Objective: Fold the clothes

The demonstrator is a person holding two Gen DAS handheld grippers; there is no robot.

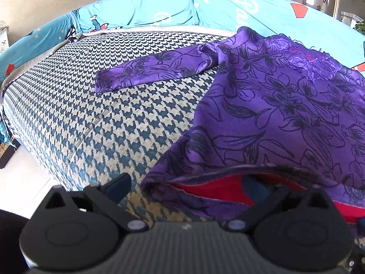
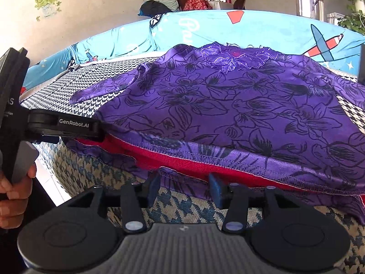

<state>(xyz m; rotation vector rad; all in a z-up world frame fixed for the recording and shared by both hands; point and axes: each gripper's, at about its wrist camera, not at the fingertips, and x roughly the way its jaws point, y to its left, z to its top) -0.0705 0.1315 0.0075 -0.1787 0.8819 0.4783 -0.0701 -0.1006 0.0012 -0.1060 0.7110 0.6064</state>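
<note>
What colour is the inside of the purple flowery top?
Red. The lining shows along the open hem of the purple top, best seen from the right wrist view.

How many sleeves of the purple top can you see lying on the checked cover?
1. One sleeve stretches out flat to the left of the purple top on the checked cover. The other sleeve may be hidden beyond the right edge.

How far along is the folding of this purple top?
Barely started. Done: the purple top lies spread on the houndstooth cover. In hand: the left gripper and right gripper sit at its near hem, fingers open, nothing pinched yet. Left: every fold; the sleeve lies stretched out to the side and the body is unfolded.
</note>
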